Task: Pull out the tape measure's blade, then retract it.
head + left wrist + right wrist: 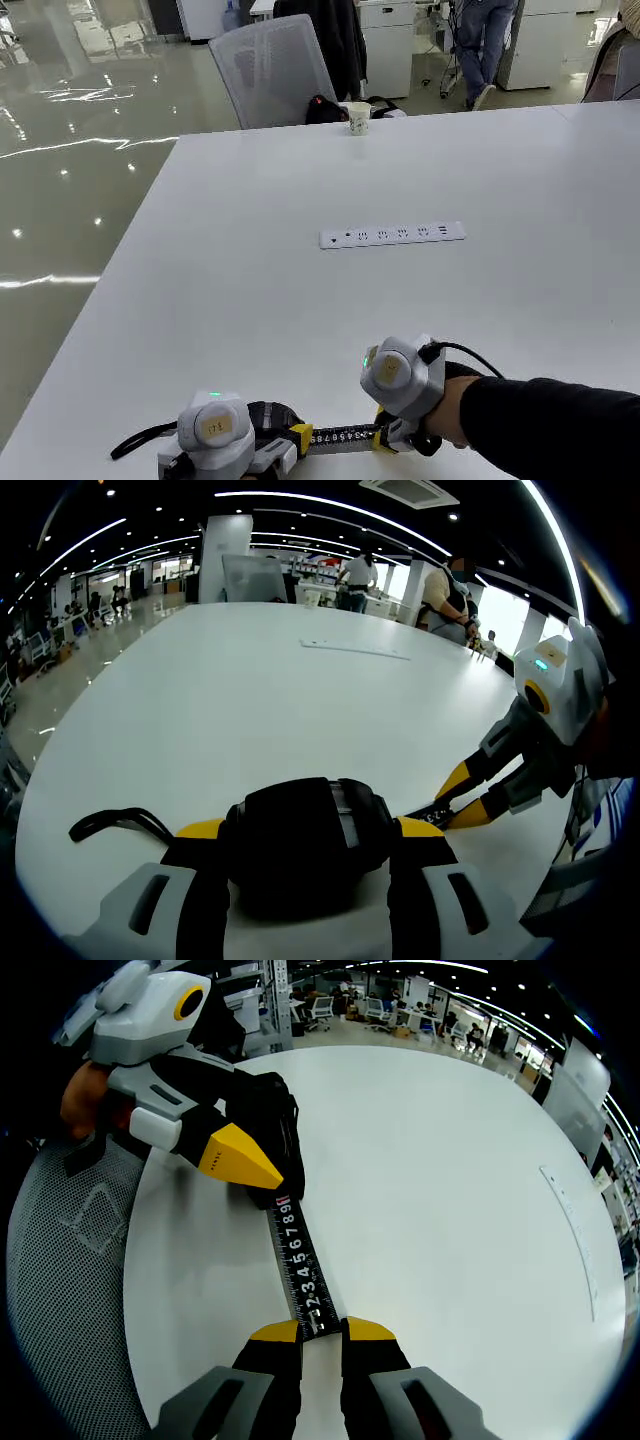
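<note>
A black tape measure sits on the white table between the yellow-tipped jaws of my left gripper, which is shut on its case. The case lies at the table's near edge in the head view, its black wrist strap trailing left. A short length of black blade with white numbers runs out of the case to my right gripper, which is shut on the blade's end. The blade spans the two grippers, left gripper and right gripper.
A white power strip lies mid-table. A paper cup stands at the far edge beside a grey mesh chair. A person stands at the back right near white cabinets. Shiny floor lies to the left of the table.
</note>
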{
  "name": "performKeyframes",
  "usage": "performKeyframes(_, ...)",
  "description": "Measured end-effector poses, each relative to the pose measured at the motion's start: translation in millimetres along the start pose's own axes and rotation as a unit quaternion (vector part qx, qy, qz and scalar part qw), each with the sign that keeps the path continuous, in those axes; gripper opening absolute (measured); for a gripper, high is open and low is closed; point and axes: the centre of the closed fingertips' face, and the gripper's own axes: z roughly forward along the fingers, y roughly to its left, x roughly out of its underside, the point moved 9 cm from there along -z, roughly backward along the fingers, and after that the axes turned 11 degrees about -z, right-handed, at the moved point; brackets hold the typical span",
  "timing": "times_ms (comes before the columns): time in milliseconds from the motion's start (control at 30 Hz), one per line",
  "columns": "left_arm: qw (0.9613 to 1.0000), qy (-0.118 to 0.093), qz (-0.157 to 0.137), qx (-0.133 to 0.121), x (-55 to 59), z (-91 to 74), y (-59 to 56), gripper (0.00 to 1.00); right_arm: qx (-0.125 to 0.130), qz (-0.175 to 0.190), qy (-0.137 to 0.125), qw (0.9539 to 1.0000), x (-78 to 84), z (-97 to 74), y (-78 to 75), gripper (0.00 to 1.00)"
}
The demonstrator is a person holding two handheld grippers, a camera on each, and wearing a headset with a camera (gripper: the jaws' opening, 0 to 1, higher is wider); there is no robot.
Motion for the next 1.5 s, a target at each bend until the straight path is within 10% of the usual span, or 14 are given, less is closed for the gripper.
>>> performKeyframes(1500,1.0000,0.002,-0.004,0.002,-1.4,-0.5,0.5,0.59,0.004,-0.006,-0.016,0.9998,-11.1,7.3,1.3,0.11)
